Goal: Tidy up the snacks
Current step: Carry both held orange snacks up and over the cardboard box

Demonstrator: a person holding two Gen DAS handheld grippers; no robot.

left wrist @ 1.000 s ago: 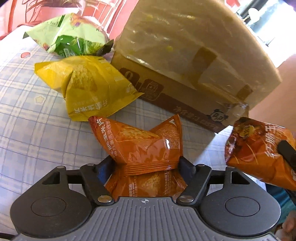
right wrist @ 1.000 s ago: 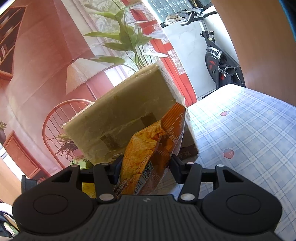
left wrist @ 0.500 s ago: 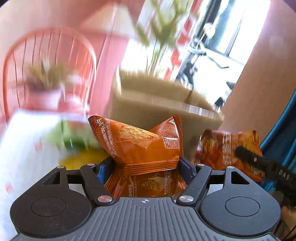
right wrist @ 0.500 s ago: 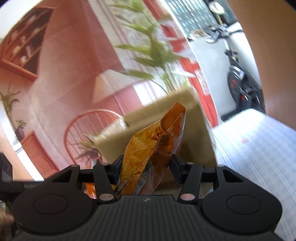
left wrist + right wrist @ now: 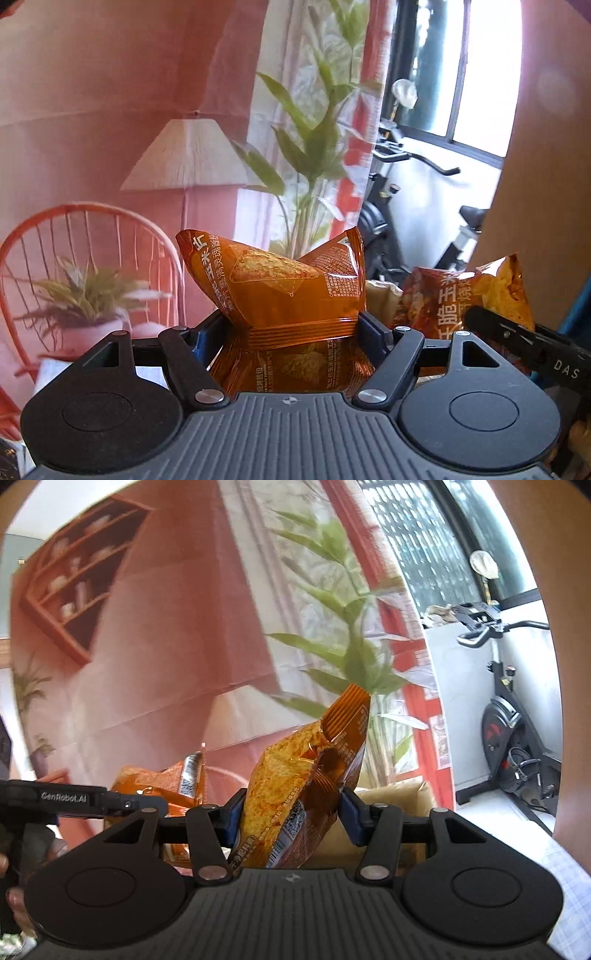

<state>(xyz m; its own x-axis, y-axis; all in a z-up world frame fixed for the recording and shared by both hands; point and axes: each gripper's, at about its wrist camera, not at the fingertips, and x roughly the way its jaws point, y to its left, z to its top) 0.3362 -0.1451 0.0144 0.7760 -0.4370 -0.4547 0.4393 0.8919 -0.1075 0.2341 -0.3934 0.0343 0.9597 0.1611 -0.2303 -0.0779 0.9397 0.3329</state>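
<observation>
the left gripper (image 5: 293,325) is clenching an orange snack bag (image 5: 273,288) between its blue pads, pinching the glossy foil just above the ribbed bottom seam so the pouch is puffing out above into two pointed corners. a printed triangular chip with a grainy surface is showing on its front, beside a column of pale lettering. the bag is sitting in the air in front of a pink backdrop.

the right gripper (image 5: 291,812) is squeezing a second orange bag (image 5: 303,782) at its waist, its pads pressing into the crinkled film on both sides. this pouch is standing upright and slightly tilted, its crimped top seam pointing up and to the right, with a barcode panel showing low on its side. in the left wrist view that same bag (image 5: 461,295) is appearing at the right, held by the right gripper's black finger.

behind the right gripper a corner of a tan cardboard box (image 5: 391,797) is peeking out, matte and flat-sided, and a strip of pale checked tabletop (image 5: 565,878) is showing at the lower right.
</observation>
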